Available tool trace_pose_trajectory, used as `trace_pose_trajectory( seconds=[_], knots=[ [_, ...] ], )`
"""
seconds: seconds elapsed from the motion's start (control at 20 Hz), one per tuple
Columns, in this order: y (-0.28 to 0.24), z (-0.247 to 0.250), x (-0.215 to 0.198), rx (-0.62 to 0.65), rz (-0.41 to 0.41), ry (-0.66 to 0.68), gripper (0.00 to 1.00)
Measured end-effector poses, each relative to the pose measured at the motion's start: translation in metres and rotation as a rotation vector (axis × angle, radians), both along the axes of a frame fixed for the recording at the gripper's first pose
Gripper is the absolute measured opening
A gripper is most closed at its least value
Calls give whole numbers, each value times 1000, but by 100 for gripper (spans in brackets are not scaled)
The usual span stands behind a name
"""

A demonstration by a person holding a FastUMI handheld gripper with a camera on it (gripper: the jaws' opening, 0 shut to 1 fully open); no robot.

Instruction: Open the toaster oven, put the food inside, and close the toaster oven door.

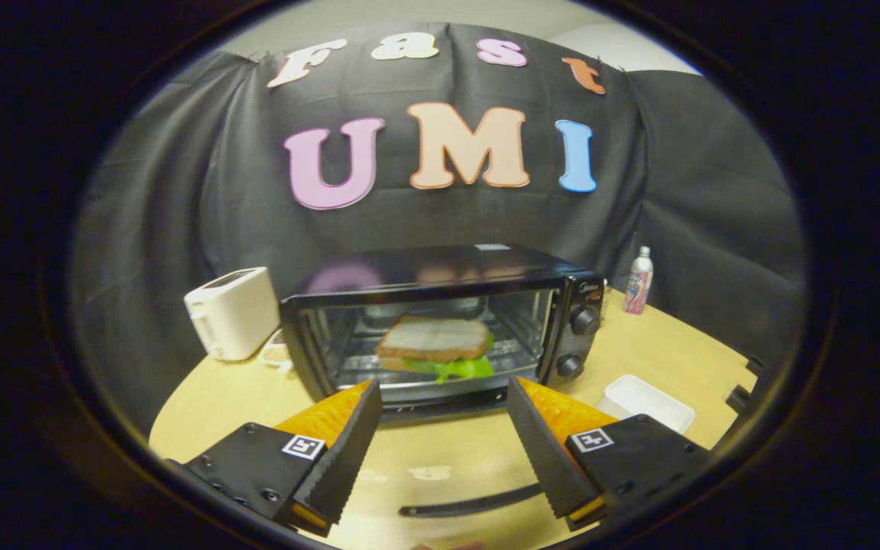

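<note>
The black toaster oven stands on the wooden table just beyond my fingers. Its glass door lies folded down flat toward me, and the dark handle bar sits low between my fingers. Inside, on the rack, rests a sandwich of brown bread with green lettuce hanging out at its front. My gripper is open, with one finger on each side above the lowered door and nothing between them. The fingertips stop just short of the oven's mouth.
A white pop-up toaster stands to the left of the oven. Right of the oven, a small bottle stands by the cloth wall, and nearer me lies a white rectangular tray. The oven's two knobs face me on its right side.
</note>
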State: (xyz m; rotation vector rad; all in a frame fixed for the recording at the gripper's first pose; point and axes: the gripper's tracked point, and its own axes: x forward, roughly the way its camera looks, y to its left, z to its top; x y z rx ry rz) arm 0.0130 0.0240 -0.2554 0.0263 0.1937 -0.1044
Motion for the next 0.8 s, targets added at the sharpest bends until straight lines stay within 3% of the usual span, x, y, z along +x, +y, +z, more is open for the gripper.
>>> trace_pose_trajectory(
  seconds=[0.35, 0.5, 0.8],
  knots=[
    [25, -67, -69, -138, 103, 160, 100],
    [31, -94, -76, -199, 123, 239, 100],
    [47, -124, -68, -130, 160, 329, 100]
  ],
)
